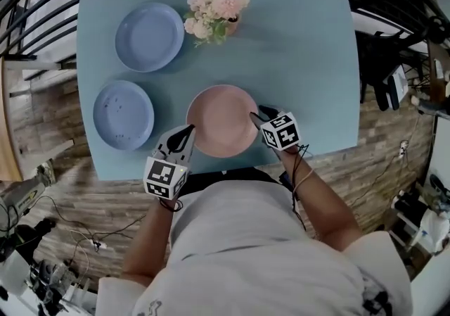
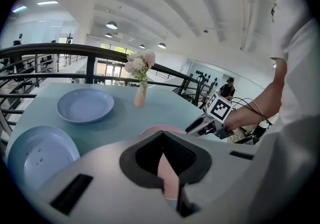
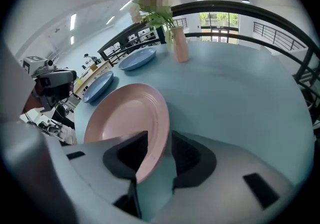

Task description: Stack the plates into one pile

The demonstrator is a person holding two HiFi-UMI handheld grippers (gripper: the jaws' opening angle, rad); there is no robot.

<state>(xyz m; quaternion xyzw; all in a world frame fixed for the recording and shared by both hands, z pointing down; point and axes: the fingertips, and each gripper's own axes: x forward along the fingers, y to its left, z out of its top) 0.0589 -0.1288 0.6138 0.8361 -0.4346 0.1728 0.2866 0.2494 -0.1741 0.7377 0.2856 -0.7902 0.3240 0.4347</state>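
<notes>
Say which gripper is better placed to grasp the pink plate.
Right, probably: the pink plate has its rim plainly between the open jaws of the right gripper; for the left gripper that is unclear.

White short-sleeved shirt (image 1: 260, 251), thin black cable (image 1: 303, 165) at the right wrist. The left hand-held gripper (image 1: 184, 133) and right hand-held gripper (image 1: 259, 115) are pale grey with black jaw linings, each carrying a cube (image 1: 280, 131) of black-and-white square markers

A teal table (image 1: 309, 40) stands on wood-plank floor (image 1: 380, 167), ringed by black railings (image 2: 50, 47) under round ceiling lamps (image 2: 112, 25).
</notes>
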